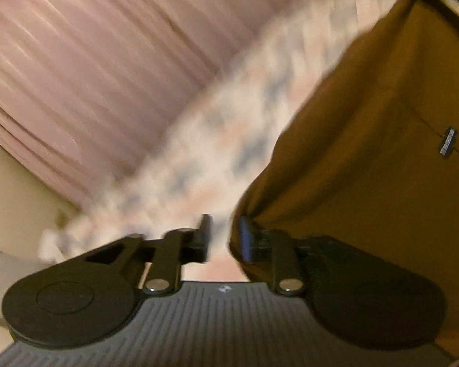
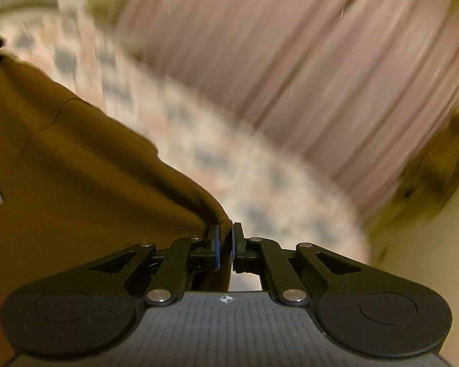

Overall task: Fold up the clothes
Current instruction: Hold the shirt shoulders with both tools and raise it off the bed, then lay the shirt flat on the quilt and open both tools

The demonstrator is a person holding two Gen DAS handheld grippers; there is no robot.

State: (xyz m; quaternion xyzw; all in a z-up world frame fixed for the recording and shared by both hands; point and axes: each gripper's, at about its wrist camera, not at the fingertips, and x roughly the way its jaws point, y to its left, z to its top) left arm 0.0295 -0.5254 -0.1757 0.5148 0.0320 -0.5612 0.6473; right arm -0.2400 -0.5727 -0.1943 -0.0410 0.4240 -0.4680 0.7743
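Left claw (image 1: 221, 238) has its jaws somewhat apart, yet the brown garment (image 1: 367, 153) wraps over the right-hand pad, so I cannot tell whether it truly grips the cloth or merely hooks it. Beyond that garment runs a patterned bedspread (image 1: 229, 116), blurred by motion, with a pink curtain (image 1: 91, 61) behind it. Right claw (image 2: 225, 246) has its jaws nearly together, pinching a corner of the same garment, which hangs away to its left, lifted above the bedspread.

Judging by this, the step in hand is holding the garment up by two corners to spread it. Next it probably wants lowering flat onto the bedspread, both corners kept level and taut.
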